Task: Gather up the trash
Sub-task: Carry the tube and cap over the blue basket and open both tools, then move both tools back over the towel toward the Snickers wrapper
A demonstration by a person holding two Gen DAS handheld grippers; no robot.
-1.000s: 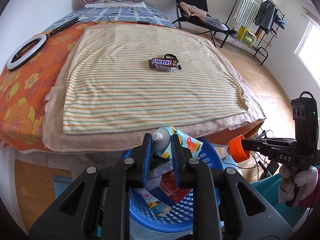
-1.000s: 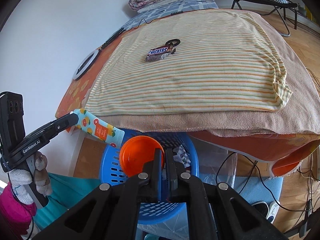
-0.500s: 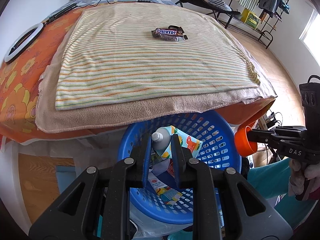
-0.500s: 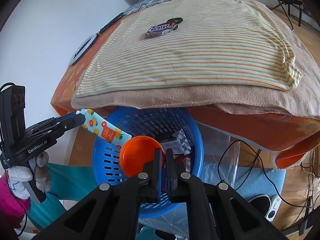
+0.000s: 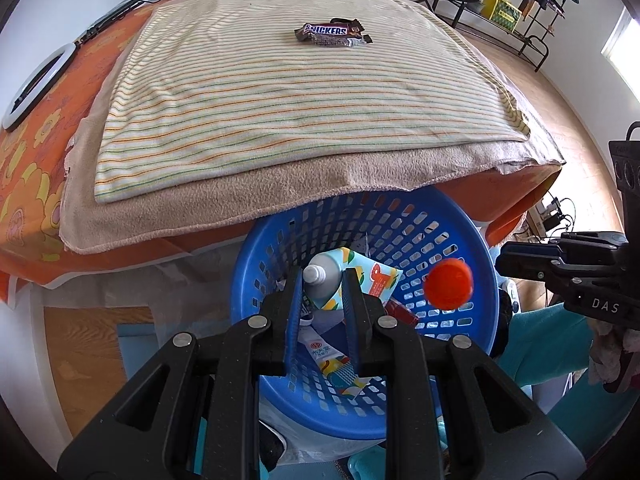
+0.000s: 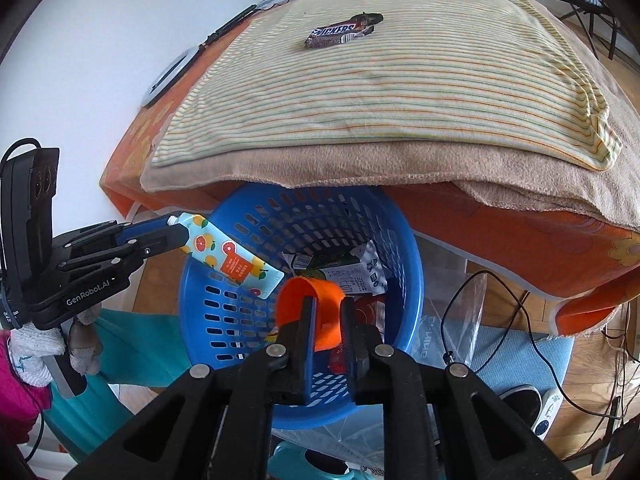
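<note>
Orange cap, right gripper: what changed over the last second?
The right gripper came down over the blue basket and its jaws are opening: the orange cap, clamped before, is loose and tipping between them, dropping toward the basket. The left gripper also came lower, still shut on the fruit-print tube. The Snickers wrapper has stayed on the striped blanket.
</note>
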